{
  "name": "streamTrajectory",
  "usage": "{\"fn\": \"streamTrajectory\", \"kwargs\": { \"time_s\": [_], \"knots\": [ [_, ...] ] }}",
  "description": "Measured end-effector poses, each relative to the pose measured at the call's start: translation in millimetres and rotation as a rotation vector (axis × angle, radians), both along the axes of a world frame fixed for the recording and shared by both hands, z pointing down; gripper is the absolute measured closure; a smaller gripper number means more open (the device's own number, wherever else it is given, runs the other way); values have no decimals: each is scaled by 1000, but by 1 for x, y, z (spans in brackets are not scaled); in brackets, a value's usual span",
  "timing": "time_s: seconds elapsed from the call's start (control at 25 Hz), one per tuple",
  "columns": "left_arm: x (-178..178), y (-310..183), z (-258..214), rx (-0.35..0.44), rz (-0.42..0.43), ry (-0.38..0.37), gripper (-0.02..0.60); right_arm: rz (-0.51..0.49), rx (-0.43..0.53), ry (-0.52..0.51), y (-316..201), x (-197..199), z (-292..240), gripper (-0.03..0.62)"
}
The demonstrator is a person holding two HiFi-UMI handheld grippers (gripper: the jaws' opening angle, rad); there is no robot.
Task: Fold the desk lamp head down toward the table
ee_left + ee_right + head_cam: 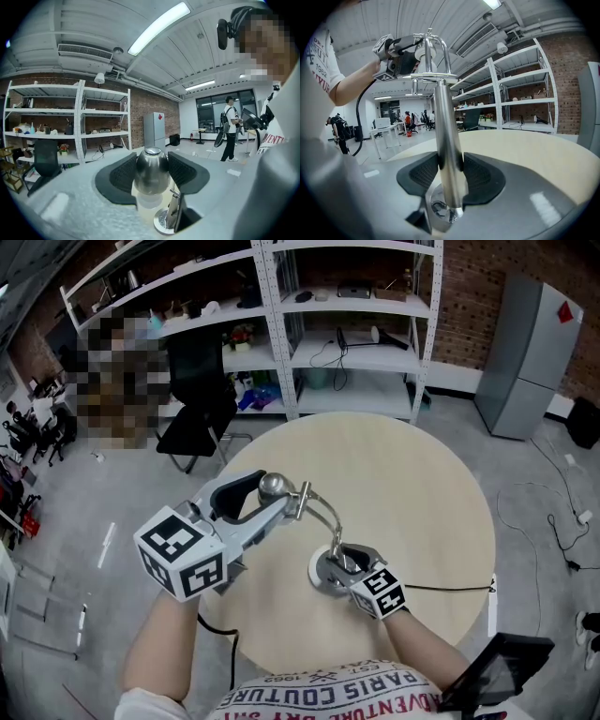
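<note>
Lamp stood near the middle of the round table (422, 484), base (319, 576) flat on the top, just in front of the person. Left gripper (265, 493) was closed on the head (151, 168): both pads pressed the sides of the shiny egg-shaped shell, which sat up high, well above the table. Right gripper (349, 563) was clamped on the post (446, 154) low down, just above the base, pads touching it on both sides. Curved neck (322, 510) joined post to head. Fold looked barely started, if at all, with the head nowhere near the table.

Risks, as I judged them:
- Head was smooth and rounded, so the pads could skid off once the left side pushed down, and the head would drop or swing loose.
- Post was thin and polished. If the right grip slid or twisted, the base could tilt or skate across the table.
- Pushing off the joint's line could strain the neck instead of bending it.
- On the way down the head could hit the right gripper, which sat close under its likely path.
- Cord (450, 589) ran toward the right edge, and a snag there might drag the base.
</note>
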State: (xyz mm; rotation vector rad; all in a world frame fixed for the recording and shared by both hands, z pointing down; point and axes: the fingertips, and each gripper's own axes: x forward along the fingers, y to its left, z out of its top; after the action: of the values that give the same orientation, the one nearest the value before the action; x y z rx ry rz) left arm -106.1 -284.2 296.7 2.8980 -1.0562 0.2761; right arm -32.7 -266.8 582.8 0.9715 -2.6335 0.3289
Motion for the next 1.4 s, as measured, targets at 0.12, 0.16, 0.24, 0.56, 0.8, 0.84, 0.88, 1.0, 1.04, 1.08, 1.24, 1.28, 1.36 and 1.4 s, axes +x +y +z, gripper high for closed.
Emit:
{"fn": "streamTrajectory", "kwargs": {
  "time_s": [0.12,0.16,0.24,0.56,0.8,0.84,0.88,1.0,1.04,1.08,1.24,1.28,1.36,1.4],
  "knots": [
    [-4,-1,4,-9,-14,15,367,3,0,2,0,1,1,424],
    [-6,-2,4,-16,-19,18,367,3,-1,2,0,1,1,424],
    [-10,-3,7,-27,-29,28,367,3,-2,2,0,1,0,424],
    [-24,-6,17,-58,-58,76,367,3,-3,3,1,2,-2,424],
    [-40,-11,22,-94,-78,101,365,-1,-3,2,-1,-3,-8,424],
    [-42,-12,24,-99,-81,108,365,-3,-3,2,-1,-3,-7,424],
    [-43,-12,25,-102,-84,116,364,-3,-2,1,0,-3,-7,424],
    [-47,-12,28,-112,-98,138,364,-1,1,-2,-1,-2,-8,424],
    [-48,-13,30,-115,-101,146,364,-2,0,-1,-1,-2,-7,424],
    [-50,-13,33,-118,-104,152,364,-3,-2,0,0,-2,-7,424],
    [-55,-13,43,-139,-116,177,364,-3,0,-2,2,0,-4,424],
    [-56,-13,46,-146,-120,185,363,-2,2,-3,1,0,-5,424],
    [-60,-14,50,-158,-127,200,362,3,7,-7,0,0,-9,424],
    [-62,-15,52,-165,-131,208,362,6,8,-10,0,0,-11,424]
  ]
}}
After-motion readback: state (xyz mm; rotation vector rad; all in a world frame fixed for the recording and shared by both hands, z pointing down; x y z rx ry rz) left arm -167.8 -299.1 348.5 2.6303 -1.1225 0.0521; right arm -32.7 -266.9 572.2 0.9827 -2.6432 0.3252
